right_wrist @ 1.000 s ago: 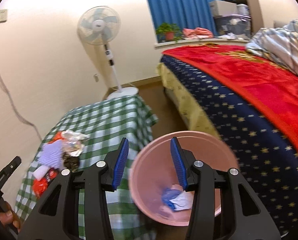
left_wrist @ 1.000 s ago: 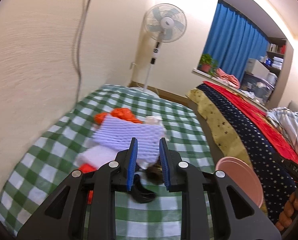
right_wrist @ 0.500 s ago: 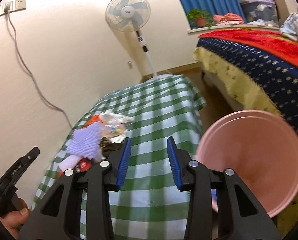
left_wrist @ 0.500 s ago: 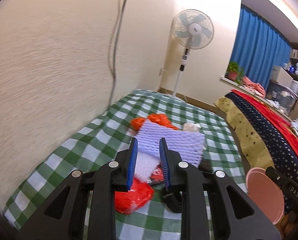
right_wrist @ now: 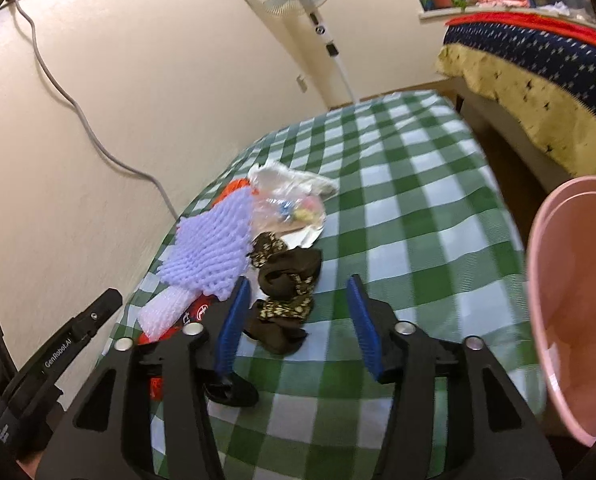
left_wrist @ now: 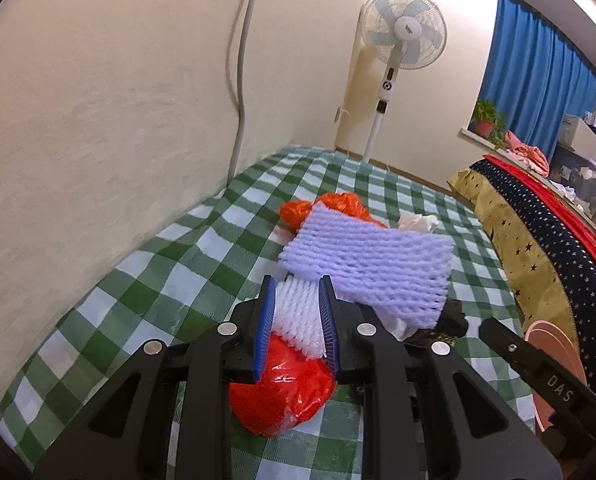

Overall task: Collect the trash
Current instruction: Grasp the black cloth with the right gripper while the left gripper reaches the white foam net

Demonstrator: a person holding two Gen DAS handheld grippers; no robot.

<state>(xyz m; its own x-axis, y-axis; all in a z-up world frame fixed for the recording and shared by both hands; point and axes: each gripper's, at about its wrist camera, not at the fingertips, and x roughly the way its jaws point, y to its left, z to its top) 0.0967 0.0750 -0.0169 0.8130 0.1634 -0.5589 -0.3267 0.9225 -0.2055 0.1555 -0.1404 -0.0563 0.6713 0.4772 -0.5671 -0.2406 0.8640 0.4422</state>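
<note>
Swung my right gripper point(right_wrist: 295, 314) off the one pink bin point(right_wrist: 574, 304), jaws opening over one brown wrapper point(right_wrist: 285, 292) lying lengthwise ahead; left gripper point(left_wrist: 295, 322) narrow around white foam net point(left_wrist: 300, 322), grip unclear.

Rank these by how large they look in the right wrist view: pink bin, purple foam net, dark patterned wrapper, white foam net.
1. pink bin, though it is nearest and cut off by the frame
2. purple foam net
3. dark patterned wrapper
4. white foam net, partly hidden

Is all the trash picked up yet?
Not yet. Nothing shows inside the round pink plastic bin. Nothing is gripped; the right tool, jaws opening, hovers over the crumpled dark brown wrapper. The purple foam net, red plastic bag and clear plastic bag lie on the green checked cloth.
</note>
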